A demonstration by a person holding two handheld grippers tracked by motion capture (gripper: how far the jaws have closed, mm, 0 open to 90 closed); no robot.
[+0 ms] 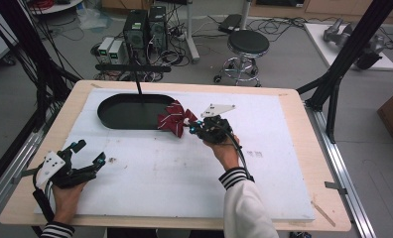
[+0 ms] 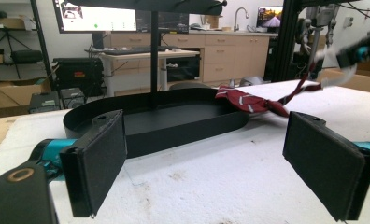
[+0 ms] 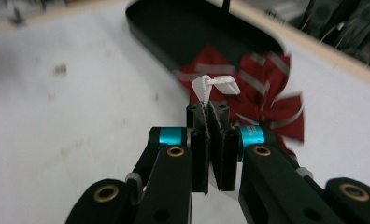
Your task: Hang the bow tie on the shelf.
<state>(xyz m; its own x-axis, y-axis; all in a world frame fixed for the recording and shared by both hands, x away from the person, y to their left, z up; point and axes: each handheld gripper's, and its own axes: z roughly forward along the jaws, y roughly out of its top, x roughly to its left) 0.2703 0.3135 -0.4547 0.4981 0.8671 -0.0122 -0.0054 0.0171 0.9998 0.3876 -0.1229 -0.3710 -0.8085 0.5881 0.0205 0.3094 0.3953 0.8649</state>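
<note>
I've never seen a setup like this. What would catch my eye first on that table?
Probably the dark red bow with pale stripes, lying over the right end of the black oval tray on the white tabletop. The right gripper has its jaws shut on a white strap attached to the bow. At the near left, the left gripper rests with its jaws wide open.

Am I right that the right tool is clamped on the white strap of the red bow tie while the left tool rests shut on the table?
Not quite: the left tool is open, its pads standing wide apart with nothing between them, as the left gripper view shows. The rest holds: the right tool is clamped on the white strap of the red bow tie, beside the black tray.
</note>
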